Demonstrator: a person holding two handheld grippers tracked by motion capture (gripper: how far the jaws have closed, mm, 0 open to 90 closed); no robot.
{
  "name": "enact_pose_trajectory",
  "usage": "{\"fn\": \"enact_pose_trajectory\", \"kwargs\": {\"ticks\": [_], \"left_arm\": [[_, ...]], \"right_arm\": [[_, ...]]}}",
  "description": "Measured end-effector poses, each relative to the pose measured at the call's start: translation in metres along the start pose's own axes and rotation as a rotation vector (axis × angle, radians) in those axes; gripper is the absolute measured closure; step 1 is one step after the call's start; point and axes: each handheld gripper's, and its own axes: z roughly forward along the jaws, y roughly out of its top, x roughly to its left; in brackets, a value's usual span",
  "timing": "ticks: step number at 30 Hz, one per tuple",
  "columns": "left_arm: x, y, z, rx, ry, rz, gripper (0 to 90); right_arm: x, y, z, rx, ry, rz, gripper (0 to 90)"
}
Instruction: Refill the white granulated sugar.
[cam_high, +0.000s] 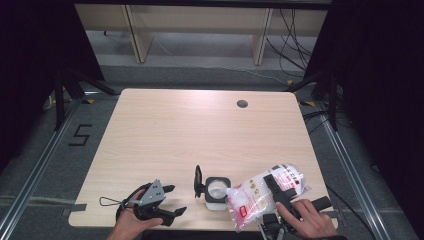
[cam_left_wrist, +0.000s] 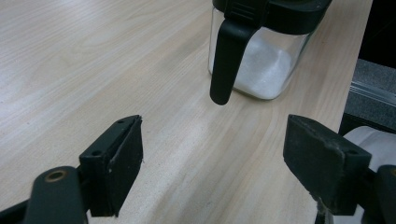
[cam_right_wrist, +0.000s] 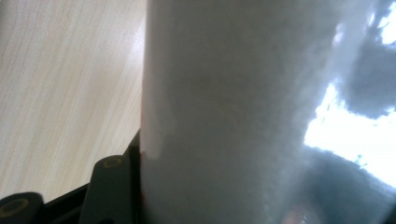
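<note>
A small glass jar (cam_high: 218, 190) with white granules stands near the table's front edge, its black lid flap (cam_high: 198, 181) swung open to the left. My right gripper (cam_high: 272, 182) is shut on a clear plastic bag (cam_high: 260, 192) of white granules with red print, held tilted so its lower corner is by the jar's mouth. In the right gripper view the bag (cam_right_wrist: 233, 116) presses close to the camera beside one black jaw. My left gripper (cam_high: 172, 201) rests open left of the jar. In the left gripper view its jaws (cam_left_wrist: 212, 158) are wide apart, facing the jar (cam_left_wrist: 266, 65) and hanging lid flap (cam_left_wrist: 224, 60).
The light wood table (cam_high: 200, 130) has a round cable hole (cam_high: 242, 103) at the back right. Its front edge runs just under both hands. Grey floor with metal rails and a "5" marking (cam_high: 80, 135) surrounds the table, and wooden furniture legs stand behind it.
</note>
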Motion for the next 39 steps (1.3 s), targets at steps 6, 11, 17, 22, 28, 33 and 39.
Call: {"fn": "enact_pose_trajectory", "kwargs": {"ticks": [6, 11, 17, 22, 28, 33, 39], "left_arm": [[0.0001, 0.0002, -0.0005, -0.004, 0.009, 0.004, 19.8], [0.0014, 0.0001, -0.0012, -0.002, 0.01, 0.017, 19.8], [-0.0006, 0.0, 0.0, -0.016, -0.003, -0.011, 19.8], [0.0019, 0.0004, -0.0015, -0.001, 0.013, 0.025, 19.8], [-0.0001, 0.0001, -0.0007, -0.012, 0.006, -0.003, 19.8], [0.0013, 0.0008, -0.0008, -0.013, 0.001, 0.02, 19.8], [0.0018, 0.0003, -0.0014, 0.003, 0.009, 0.026, 19.8]], "right_arm": [[-0.0012, -0.0006, 0.0001, -0.004, -0.002, -0.02, 43.6], [-0.0024, -0.0002, -0.0008, 0.0, 0.001, -0.028, 43.7], [-0.0017, 0.0002, -0.0008, 0.007, -0.001, -0.026, 43.8], [-0.0027, -0.0002, -0.0011, 0.007, -0.004, -0.031, 43.9], [-0.0023, -0.0001, -0.0012, 0.008, -0.003, -0.03, 44.0], [-0.0022, 0.0003, -0.0012, 0.011, -0.001, -0.033, 44.1], [-0.0032, 0.0004, -0.0021, 0.014, -0.001, -0.039, 44.3]]}}
